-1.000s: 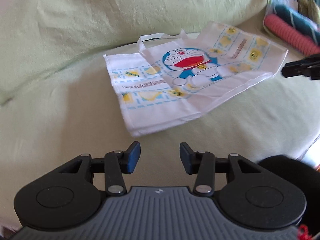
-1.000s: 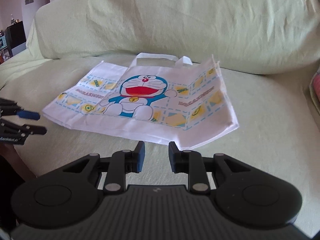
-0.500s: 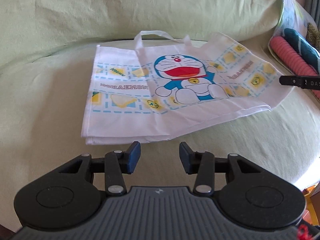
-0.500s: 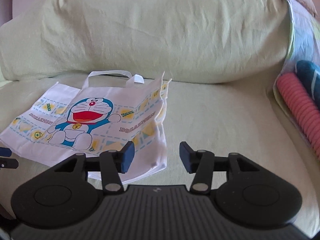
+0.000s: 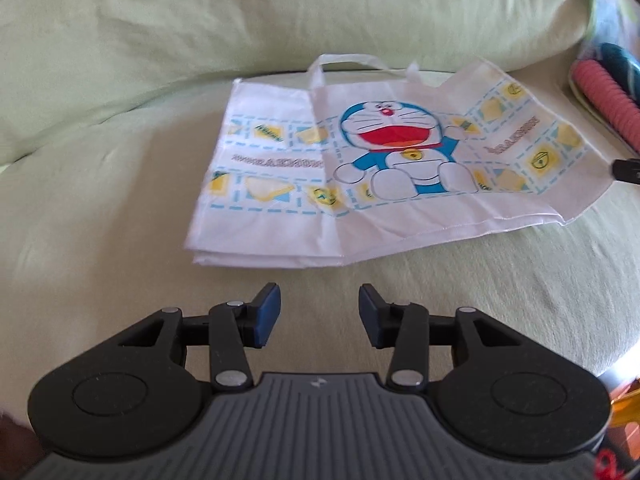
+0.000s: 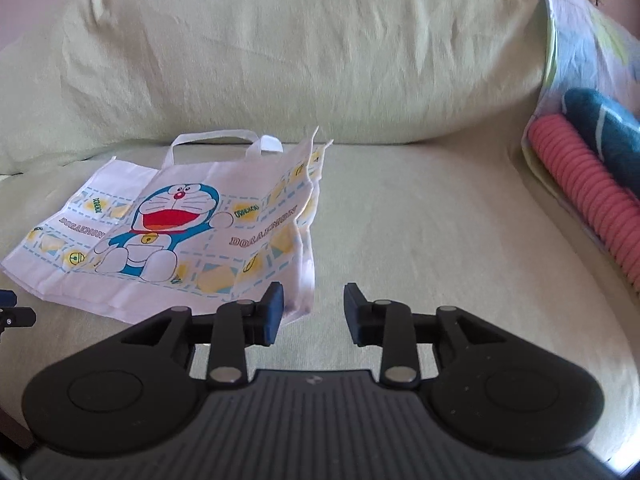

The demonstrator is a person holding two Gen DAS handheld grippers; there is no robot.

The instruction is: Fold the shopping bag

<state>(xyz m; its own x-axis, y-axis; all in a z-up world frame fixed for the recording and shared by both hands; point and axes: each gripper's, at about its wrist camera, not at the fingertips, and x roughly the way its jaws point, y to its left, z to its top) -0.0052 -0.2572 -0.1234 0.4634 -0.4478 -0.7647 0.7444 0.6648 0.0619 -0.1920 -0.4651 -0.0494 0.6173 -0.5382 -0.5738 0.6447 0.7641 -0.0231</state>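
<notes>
A white cartoon-print shopping bag (image 5: 384, 168) lies flat on a green sofa (image 5: 100, 200). The left claw (image 5: 319, 314), spread and empty, hovers just before the bag's near edge; the right claw (image 6: 314, 312), also spread, sits at the bag's near corner.

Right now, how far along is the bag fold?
Barely started. The shopping bag lies flat on the green sofa, unfolded apart from a raised right edge, handles toward the backrest. In hand: nothing; the left claw and right claw are both open and empty, just short of the bag's near edge. Every fold remains.
</notes>
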